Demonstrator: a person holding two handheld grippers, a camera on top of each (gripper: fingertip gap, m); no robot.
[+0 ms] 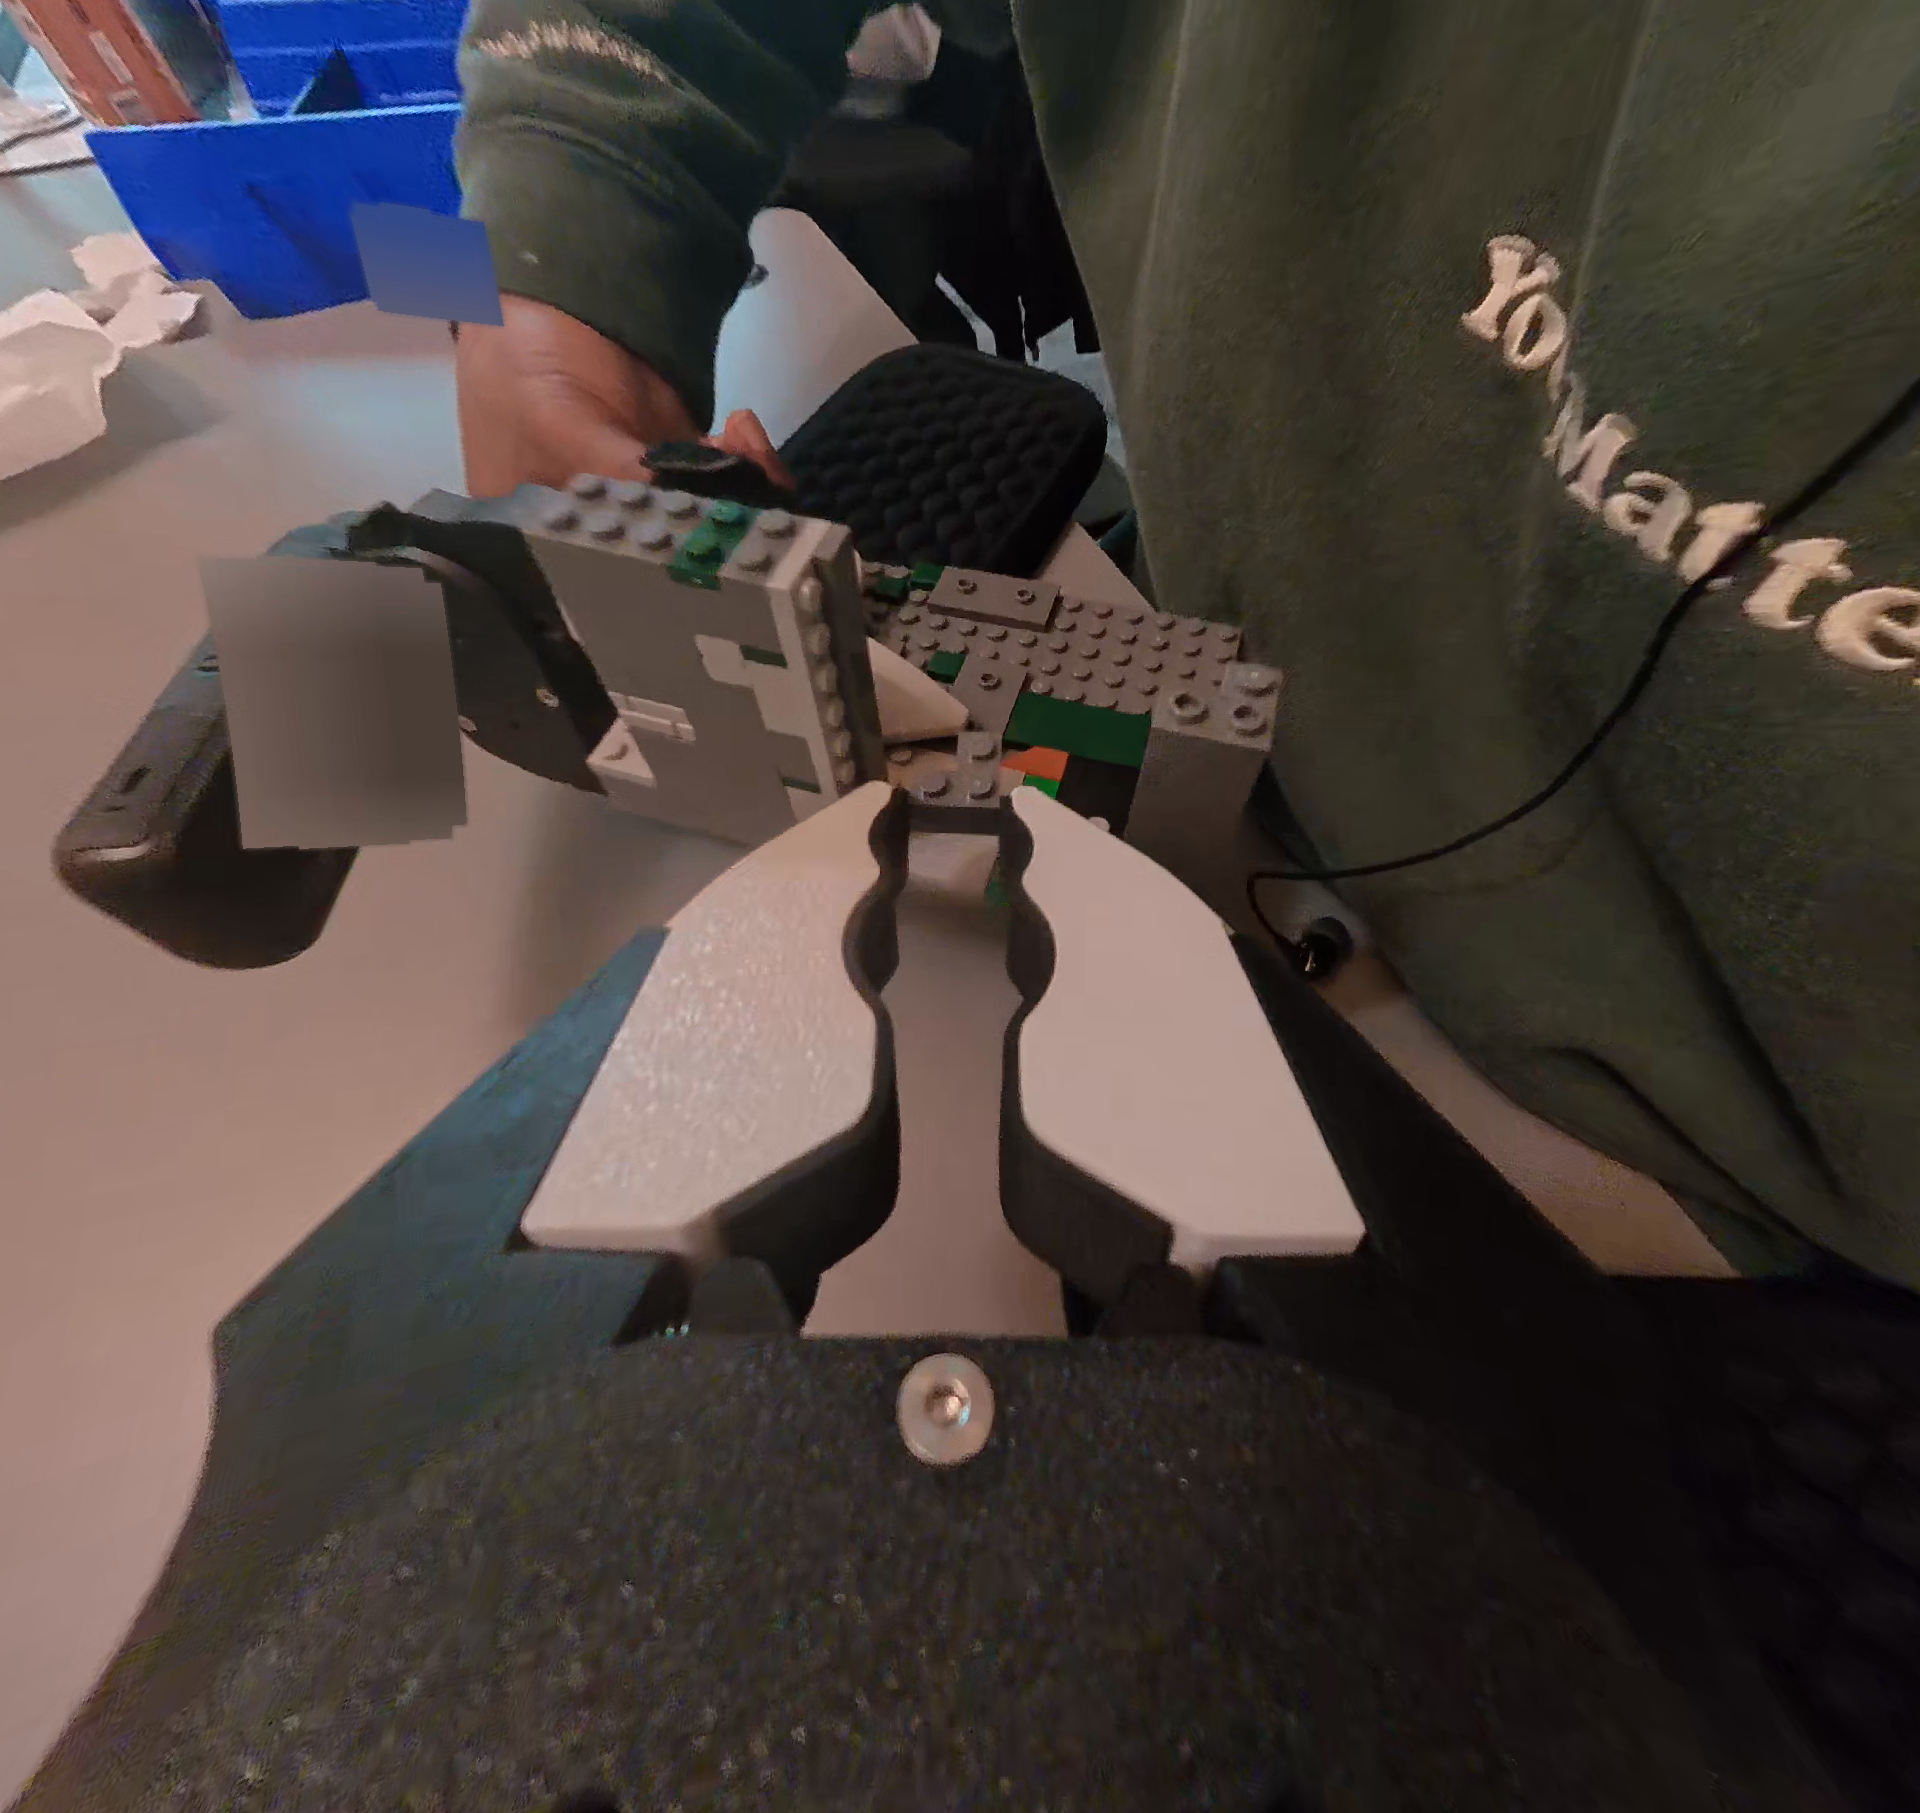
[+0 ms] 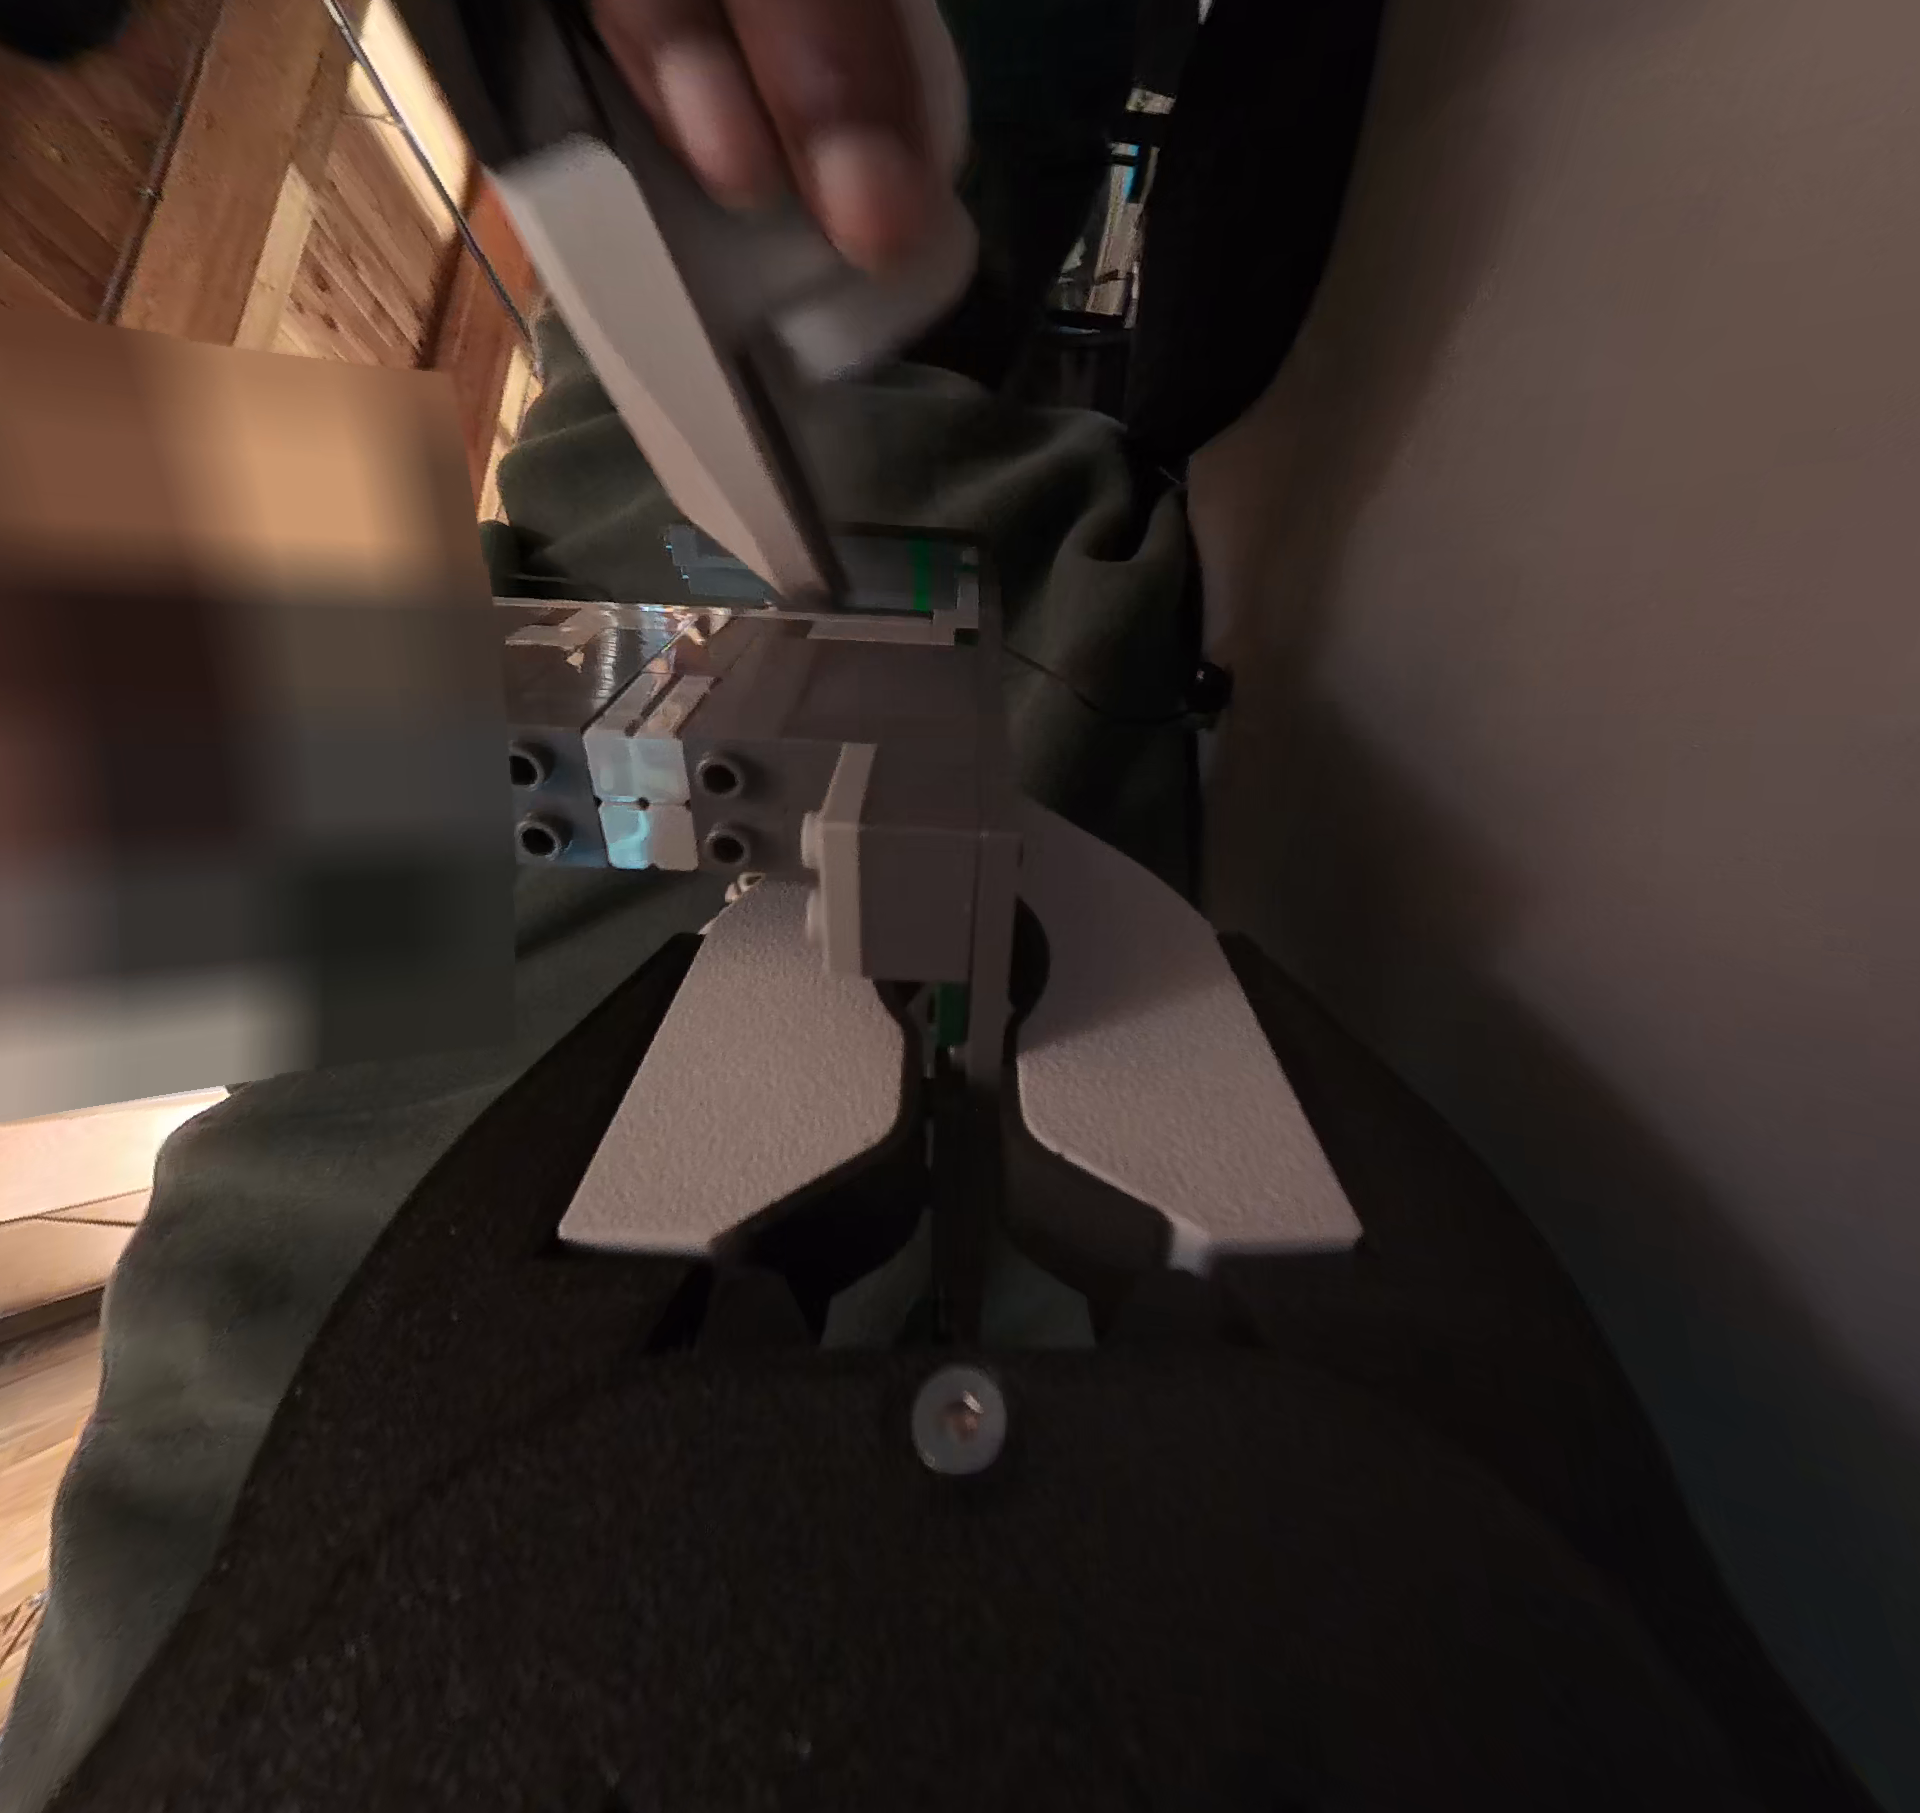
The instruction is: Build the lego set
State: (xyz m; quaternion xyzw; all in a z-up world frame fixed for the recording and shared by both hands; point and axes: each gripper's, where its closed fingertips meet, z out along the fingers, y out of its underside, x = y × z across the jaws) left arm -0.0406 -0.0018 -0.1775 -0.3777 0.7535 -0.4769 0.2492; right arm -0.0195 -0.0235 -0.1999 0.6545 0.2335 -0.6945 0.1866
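A grey lego build (image 1: 707,662) with green bits is held up over the table. It has a studded wall, a flat studded plate (image 1: 1081,651) and a tall grey column (image 1: 1205,755). My left gripper (image 1: 951,813) is shut on a small dark grey plate (image 1: 961,784), and its tips are against the build's near edge. My right gripper (image 2: 935,942) is shut on a wall of the build (image 2: 914,890). It comes into the left wrist view from the left (image 1: 914,698). In the right wrist view, a left gripper finger (image 2: 675,361) reaches down onto the build's top.
Blue bins (image 1: 281,194), a red-brown box (image 1: 83,18) and crumpled white paper (image 1: 62,350) are at the far left of the grey table (image 1: 208,1036). The person's green sweatshirt (image 1: 1455,516) with a black cable (image 1: 1558,776) fills the right side. A hand (image 1: 561,402) is behind the build. My right fingertips sit around 5 cm from my left ones.
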